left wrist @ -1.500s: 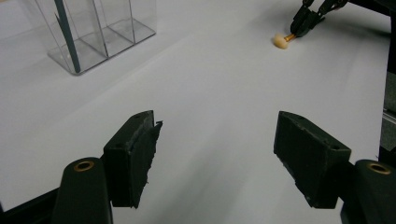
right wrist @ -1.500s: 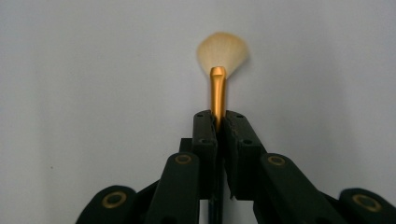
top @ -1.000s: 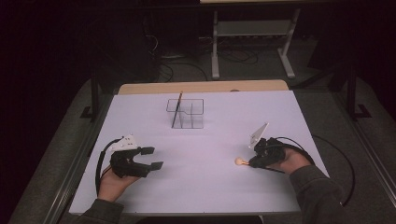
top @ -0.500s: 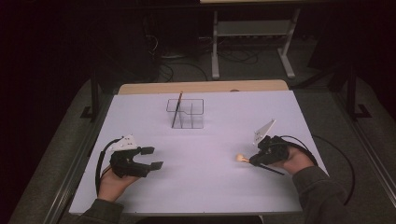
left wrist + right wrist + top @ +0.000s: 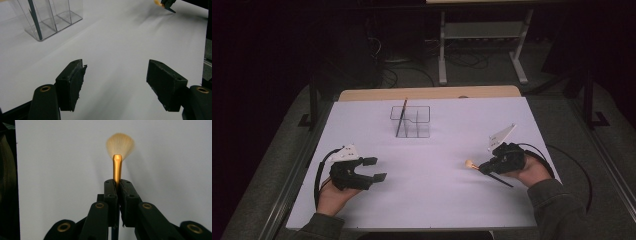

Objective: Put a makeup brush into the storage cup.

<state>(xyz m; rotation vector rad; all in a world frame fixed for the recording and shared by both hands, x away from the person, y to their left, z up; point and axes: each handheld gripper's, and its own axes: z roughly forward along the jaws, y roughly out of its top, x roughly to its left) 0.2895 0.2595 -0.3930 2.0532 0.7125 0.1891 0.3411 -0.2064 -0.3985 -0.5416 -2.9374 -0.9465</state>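
right gripper (image 5: 117, 187) jaws pinching fan brush (image 5: 118, 157), lifted off table (image 5: 437, 200). left gripper (image 5: 117, 82) jaws spread, idle. one brush (image 5: 401, 117) already in clear organizer (image 5: 419, 122); fan brush not yet stowed.

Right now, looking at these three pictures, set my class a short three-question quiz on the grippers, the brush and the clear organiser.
1. True or false: the left gripper holds the brush.
2. Which end of the brush points away from the right gripper? A. the handle tip B. the fan of bristles C. neither, it lies crosswise
3. What already stands in the clear organiser at the far side of the table?

Key
1. False: its jaws are open with nothing between them.
2. B.
3. One dark, slim stick-like item, leaning in a left compartment; what it is cannot be told.
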